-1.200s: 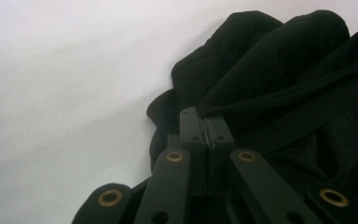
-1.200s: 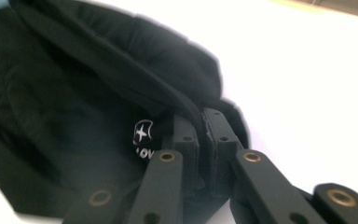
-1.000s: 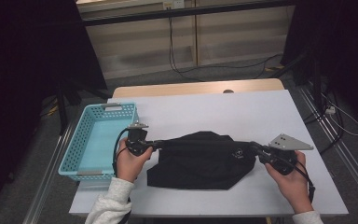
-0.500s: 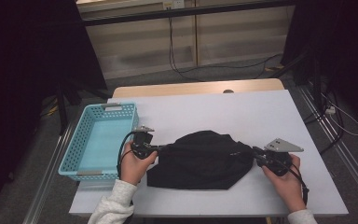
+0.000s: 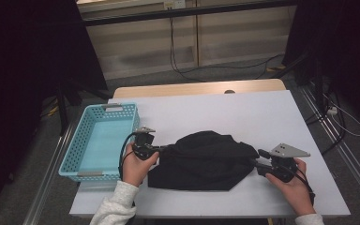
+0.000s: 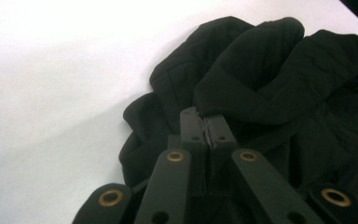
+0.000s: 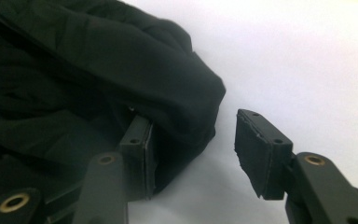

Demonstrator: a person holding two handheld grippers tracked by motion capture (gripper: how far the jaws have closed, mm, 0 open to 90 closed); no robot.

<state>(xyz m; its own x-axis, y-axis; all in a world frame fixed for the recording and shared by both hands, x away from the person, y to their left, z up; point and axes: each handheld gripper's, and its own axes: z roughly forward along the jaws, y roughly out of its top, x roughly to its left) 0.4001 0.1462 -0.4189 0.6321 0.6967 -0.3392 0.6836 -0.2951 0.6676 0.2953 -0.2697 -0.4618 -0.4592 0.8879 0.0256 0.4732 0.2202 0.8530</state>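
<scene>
The right tool [image 5: 258, 165] has sunk to the desk [image 5: 262, 117], its jaws just spreading off the cloth [image 5: 201, 159]; the left tool [image 5: 161, 151] pinches cloth beside the basket [image 5: 77, 145].

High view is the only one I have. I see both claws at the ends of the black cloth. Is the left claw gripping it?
Observer: Yes. In the left gripper view the left claw is shut on a fold of the black cloth.
Operator: And the right claw?
Observer: The right claw has just been opening; a fold of cloth lies between its jaws against one pad, and the other pad stands apart from it.
Operator: Is the cloth lifted there?
Observer: No, by the right claw it rests on the white table.
</scene>
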